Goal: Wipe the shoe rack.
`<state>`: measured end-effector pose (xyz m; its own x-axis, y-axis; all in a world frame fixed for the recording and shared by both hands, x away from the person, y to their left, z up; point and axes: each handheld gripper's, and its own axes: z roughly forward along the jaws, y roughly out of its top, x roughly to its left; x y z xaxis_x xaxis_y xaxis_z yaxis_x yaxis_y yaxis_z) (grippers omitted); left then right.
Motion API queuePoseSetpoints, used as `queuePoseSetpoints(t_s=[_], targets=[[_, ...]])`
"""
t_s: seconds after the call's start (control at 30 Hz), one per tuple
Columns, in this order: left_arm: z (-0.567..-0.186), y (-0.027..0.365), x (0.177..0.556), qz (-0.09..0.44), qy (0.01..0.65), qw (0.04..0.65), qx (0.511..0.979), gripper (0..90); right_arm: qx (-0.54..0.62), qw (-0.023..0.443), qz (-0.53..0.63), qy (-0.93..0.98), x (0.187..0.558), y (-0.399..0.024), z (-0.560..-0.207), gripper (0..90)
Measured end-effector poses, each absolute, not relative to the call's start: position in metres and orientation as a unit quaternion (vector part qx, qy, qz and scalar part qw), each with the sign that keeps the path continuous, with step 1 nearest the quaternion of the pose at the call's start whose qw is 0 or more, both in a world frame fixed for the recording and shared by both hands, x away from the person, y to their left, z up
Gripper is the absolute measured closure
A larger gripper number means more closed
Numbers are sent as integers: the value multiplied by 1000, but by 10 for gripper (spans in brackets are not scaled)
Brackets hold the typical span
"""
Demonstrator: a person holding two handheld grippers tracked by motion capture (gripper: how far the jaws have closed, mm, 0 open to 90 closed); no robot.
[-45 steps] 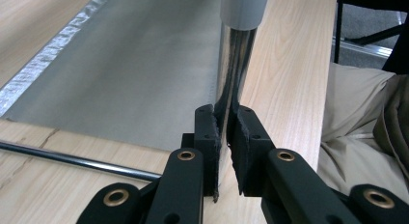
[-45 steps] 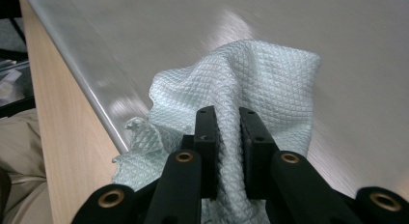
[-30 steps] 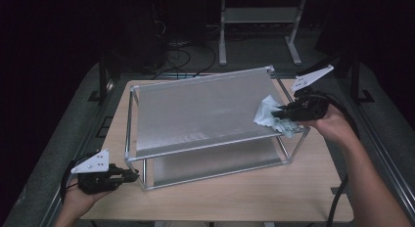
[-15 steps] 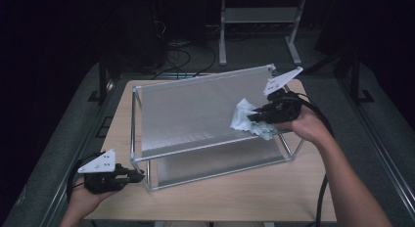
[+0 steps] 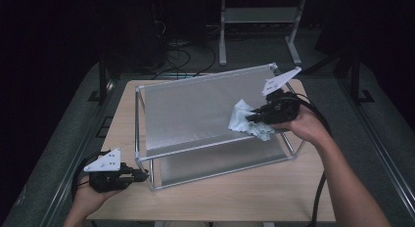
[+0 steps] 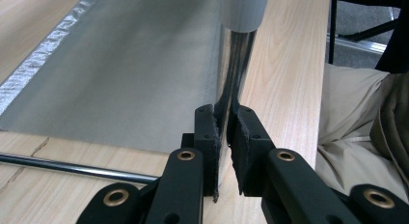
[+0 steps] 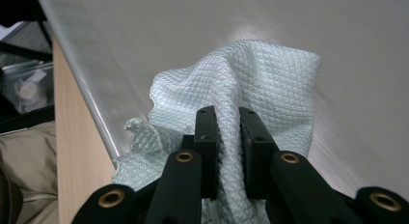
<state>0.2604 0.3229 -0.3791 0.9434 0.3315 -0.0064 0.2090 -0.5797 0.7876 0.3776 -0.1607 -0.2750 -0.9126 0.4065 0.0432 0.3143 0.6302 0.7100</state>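
A two-level metal shelf rack (image 5: 195, 114) stands on the wooden table. Its grey top shelf (image 7: 366, 50) tilts toward me. A pale green waffle cloth (image 5: 244, 120) lies on the right part of that shelf, and my right gripper (image 5: 254, 117) is shut on it. In the right gripper view the cloth (image 7: 260, 89) bunches between the black pads and drapes over the shelf's front rail. My left gripper (image 5: 142, 175) is shut on the rack's front left chrome post (image 6: 234, 64), low down near the table.
The wooden table (image 5: 235, 197) has bare room in front of the rack. A lower shelf (image 6: 120, 74) sits just above the tabletop. A grey stand (image 5: 259, 21) and cables lie on the dark floor behind. A person's trousers (image 6: 357, 118) show beside the table edge.
My right gripper has dragged the cloth leftward across the top shelf, from its right edge toward the middle. The left gripper has stayed at the corner post.
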Motion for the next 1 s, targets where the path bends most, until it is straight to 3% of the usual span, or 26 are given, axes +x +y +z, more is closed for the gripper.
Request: queuePoseSetpoints(t_s=[0.33, 1.0], targets=[[-379, 350, 254, 79, 176, 434, 880, 814, 251, 78, 379, 887, 372, -217, -275, 797], [-380, 346, 258, 78, 175, 437, 879, 815, 254, 88, 369, 890, 377, -210, -274, 797]])
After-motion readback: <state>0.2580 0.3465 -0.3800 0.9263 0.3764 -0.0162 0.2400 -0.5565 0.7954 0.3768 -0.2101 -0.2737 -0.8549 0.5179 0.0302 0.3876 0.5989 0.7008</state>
